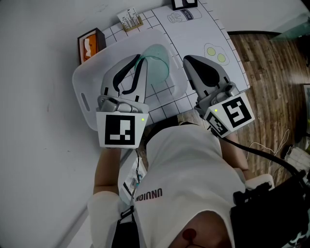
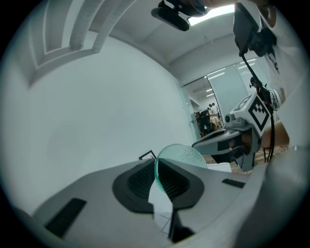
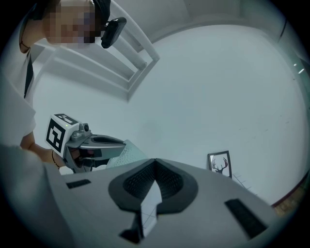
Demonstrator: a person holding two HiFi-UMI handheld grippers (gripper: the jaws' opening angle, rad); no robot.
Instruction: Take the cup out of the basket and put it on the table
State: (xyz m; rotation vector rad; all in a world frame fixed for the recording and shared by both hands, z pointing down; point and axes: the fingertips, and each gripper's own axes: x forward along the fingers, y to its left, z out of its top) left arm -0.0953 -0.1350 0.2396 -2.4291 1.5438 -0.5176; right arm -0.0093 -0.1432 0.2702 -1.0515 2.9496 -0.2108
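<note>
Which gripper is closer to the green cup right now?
Left. The left gripper is shut on the rim of the cup, over the basket. The right gripper is beside the cup on its right, apart from it, shut and empty.

In the head view the left hand-held gripper covers the near side of the cup and the middle of the basket, so whether the cup's base touches the basket floor cannot be told. In the left gripper view only an arc of the cup shows past the 2 jaws, and the people far off are too small to make out. The framed picture is cut off by the head view's top edge, and the print on the small card is too small to read.
</note>
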